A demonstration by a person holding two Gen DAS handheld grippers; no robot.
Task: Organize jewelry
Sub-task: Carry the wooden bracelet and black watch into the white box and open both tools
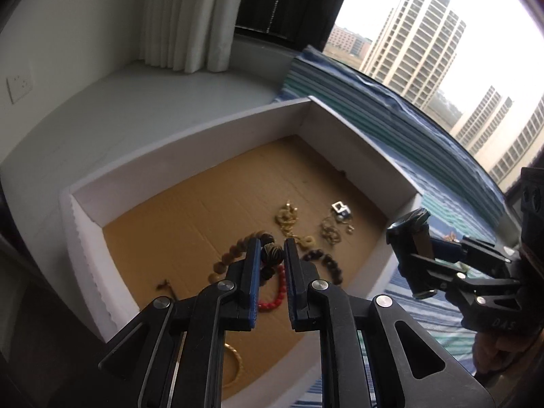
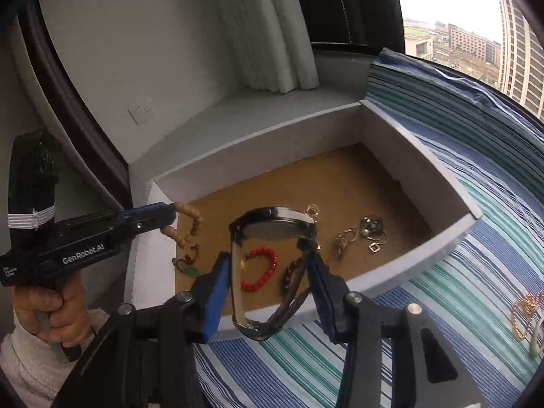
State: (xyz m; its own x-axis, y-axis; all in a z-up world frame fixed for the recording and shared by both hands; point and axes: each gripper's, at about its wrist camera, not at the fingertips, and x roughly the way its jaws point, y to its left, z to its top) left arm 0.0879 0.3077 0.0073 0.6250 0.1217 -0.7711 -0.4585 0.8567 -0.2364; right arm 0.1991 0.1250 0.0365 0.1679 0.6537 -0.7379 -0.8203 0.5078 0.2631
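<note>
Striped cloth [image 2: 459,272] under a white box [image 2: 421,265] by a window; left gripper [image 2: 170,216] clamps a bead bracelet [image 2: 190,224], right gripper [image 2: 268,282] clamps a watch [image 2: 272,227].

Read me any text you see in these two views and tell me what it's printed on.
"GenRobot.AI": white print on the side of the left gripper, seen in the right wrist view.
Small white lines of print at the rear end of that same body: too small to read.
"DAS": embossed on the right gripper in the left wrist view; it may be cut off.
The watch and box show no readable text.
</note>
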